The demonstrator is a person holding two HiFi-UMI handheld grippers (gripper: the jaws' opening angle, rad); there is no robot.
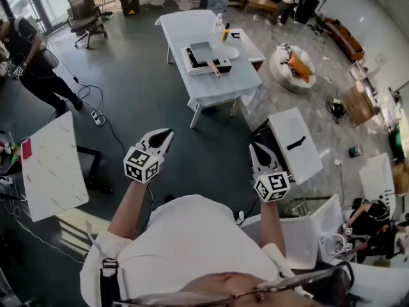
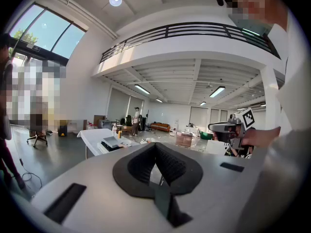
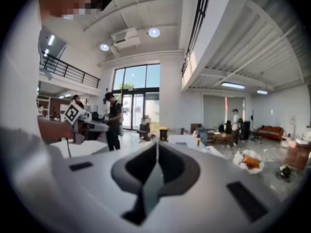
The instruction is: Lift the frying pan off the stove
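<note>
Room: wide hall with a dark floor, tall windows and a railed gallery overhead.
Person: white-sleeved arms reach forward, one pair of tongs in each hand, both well apart from the bench.
Left tongs: black jaws pressed together with nothing between them; its own view shows the tips meeting.
Right tongs: jaws likewise closed on nothing, seen edge to edge in its own view.
White panel: marbled slab lying to the left of the left tongs.
Bench: white-covered, standing across open floor beyond both tongs.
Stove: on the bench's near half, close to its left edge.
Frying pan: grey, square-looking, resting on top of the stove; its wooden handle points toward the bench's near edge.
Bottles: toward the bench's far right edge, past the stove.
Second person: dark clothes, at the far left.
Office chair: further off, by the windows.
</note>
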